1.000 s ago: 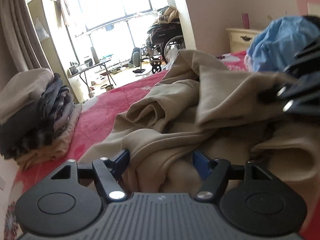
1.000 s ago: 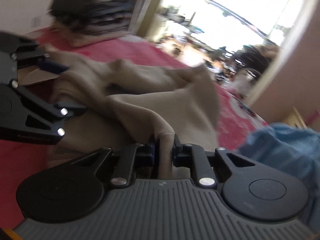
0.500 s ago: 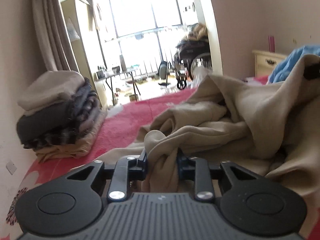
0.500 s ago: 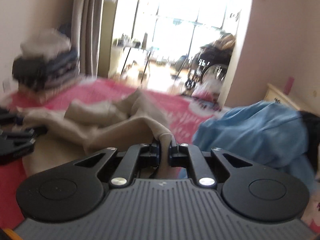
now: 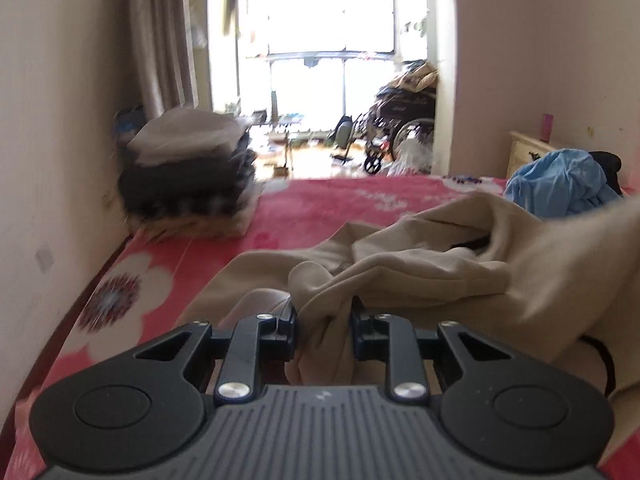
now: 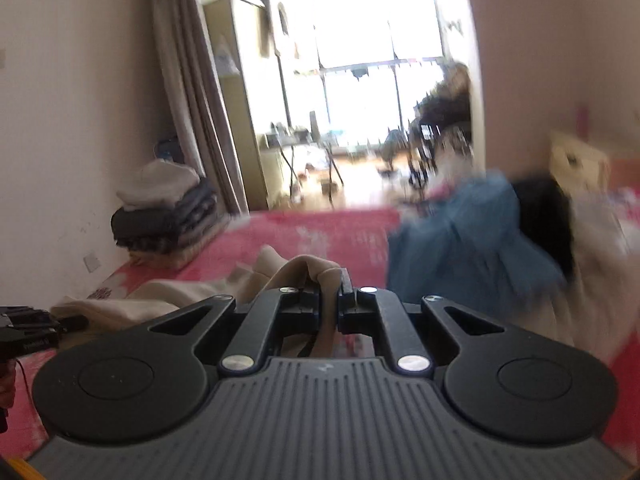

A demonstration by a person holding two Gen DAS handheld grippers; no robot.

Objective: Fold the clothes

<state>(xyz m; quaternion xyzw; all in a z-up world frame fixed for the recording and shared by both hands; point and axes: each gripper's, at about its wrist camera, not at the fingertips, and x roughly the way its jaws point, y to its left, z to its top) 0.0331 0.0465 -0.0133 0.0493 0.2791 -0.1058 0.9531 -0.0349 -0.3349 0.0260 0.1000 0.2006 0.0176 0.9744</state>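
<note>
Broadly, red bedspread (image 5: 320, 208) bears the beige garment (image 5: 420, 276), bunched and part-lifted. Left gripper (image 5: 323, 322) and right gripper (image 6: 329, 300) each pinch a fold; thick, uneven bites may slip, or the drape may snag the blue heap (image 6: 472, 240).

Blown-out window (image 5: 328, 40) backlights both blurred, fisheye-warped views.

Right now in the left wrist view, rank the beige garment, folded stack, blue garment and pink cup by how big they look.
1. beige garment, though nearest the camera
2. folded stack
3. blue garment
4. pink cup
</note>
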